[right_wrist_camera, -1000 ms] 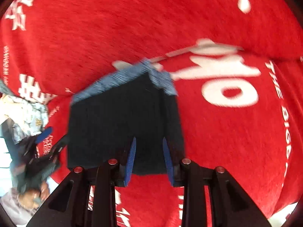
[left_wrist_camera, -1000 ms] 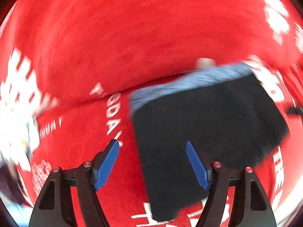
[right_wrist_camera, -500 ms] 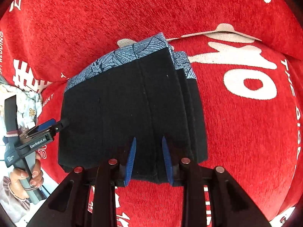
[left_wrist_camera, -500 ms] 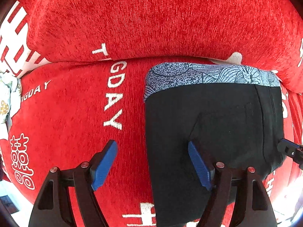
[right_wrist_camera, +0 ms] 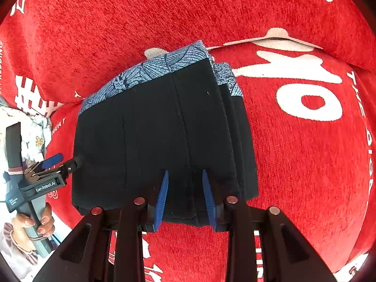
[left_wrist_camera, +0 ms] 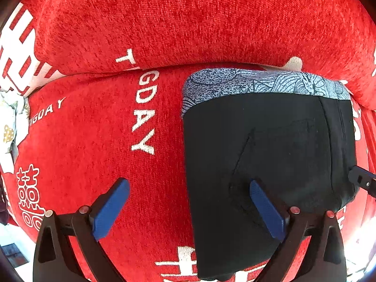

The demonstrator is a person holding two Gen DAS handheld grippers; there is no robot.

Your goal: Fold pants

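Pants (left_wrist_camera: 270,164) folded square; left tool (left_wrist_camera: 188,202) opening astride edge.

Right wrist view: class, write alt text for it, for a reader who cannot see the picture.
Folded black pants with a blue patterned waistband lie on a red sofa cover printed with white lettering. The right gripper sits at their near edge, blue pads slightly apart. At far left, a hand holds the left gripper, jaws opening, beside the pants.
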